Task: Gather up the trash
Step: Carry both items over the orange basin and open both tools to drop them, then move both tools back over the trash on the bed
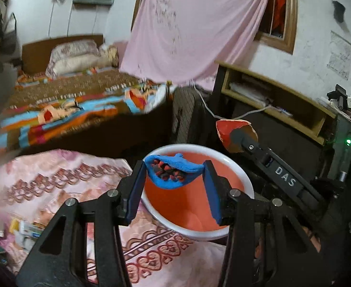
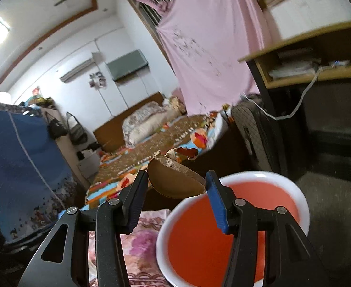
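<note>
My left gripper (image 1: 174, 174) is shut on a crumpled blue wrapper (image 1: 173, 173) and holds it over a red bin with a white rim (image 1: 237, 165). My right gripper (image 2: 176, 183) is shut on a torn brown-and-red piece of cardboard (image 2: 175, 181), held above and to the left of the same bin (image 2: 302, 201). In the left wrist view the right gripper (image 1: 235, 136) shows with the cardboard (image 1: 225, 129) at its tip, beyond the bin's far rim.
A pink patterned cloth (image 1: 55, 186) lies under and left of the bin, with several scraps (image 1: 22, 234) at its left. A bed with a colourful blanket (image 1: 79, 105) stands behind. A wooden desk (image 1: 278, 95) with a white cable is at the right.
</note>
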`<act>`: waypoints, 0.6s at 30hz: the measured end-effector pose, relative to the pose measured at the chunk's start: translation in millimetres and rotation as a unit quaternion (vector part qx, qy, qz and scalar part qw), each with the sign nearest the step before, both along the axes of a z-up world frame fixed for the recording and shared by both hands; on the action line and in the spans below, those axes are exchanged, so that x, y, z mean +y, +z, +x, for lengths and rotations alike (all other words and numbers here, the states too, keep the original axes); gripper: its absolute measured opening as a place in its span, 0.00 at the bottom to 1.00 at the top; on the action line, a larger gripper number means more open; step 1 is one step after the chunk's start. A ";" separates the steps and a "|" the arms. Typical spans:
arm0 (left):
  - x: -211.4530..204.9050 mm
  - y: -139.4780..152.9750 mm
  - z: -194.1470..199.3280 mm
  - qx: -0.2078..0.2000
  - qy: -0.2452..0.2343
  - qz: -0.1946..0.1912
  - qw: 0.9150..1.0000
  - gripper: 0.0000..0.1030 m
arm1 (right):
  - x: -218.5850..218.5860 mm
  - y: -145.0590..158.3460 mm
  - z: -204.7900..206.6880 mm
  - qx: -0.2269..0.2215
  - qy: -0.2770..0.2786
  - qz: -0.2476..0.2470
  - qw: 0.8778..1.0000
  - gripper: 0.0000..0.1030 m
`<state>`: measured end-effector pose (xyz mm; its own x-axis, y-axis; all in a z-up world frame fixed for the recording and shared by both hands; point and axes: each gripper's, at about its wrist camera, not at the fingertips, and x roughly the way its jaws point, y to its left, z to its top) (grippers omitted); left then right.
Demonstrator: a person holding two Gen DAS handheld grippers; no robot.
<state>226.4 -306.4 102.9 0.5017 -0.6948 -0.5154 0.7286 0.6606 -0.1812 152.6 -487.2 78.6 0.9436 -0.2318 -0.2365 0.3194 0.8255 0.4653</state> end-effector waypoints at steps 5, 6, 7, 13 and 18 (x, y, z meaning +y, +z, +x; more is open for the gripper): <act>-16.5 -10.3 10.3 0.047 -0.007 0.009 0.999 0.31 | -7.7 -7.6 1.7 0.024 -0.003 0.028 0.999 0.48; -17.9 -12.2 11.6 0.056 -0.009 0.009 0.998 0.32 | -8.6 -8.4 2.1 0.028 -0.003 0.032 0.999 0.48; -18.9 -13.6 12.6 0.063 -0.009 0.009 0.998 0.32 | -10.0 -8.7 2.8 0.030 -0.003 0.036 0.999 0.48; -18.0 -21.2 17.3 0.088 0.002 0.006 0.996 0.39 | -11.5 -12.1 2.0 0.039 -0.002 0.057 0.998 0.51; -4.5 -22.5 18.8 0.083 0.021 -0.008 0.996 0.45 | -8.8 -9.7 1.2 0.038 -0.002 0.055 0.998 0.52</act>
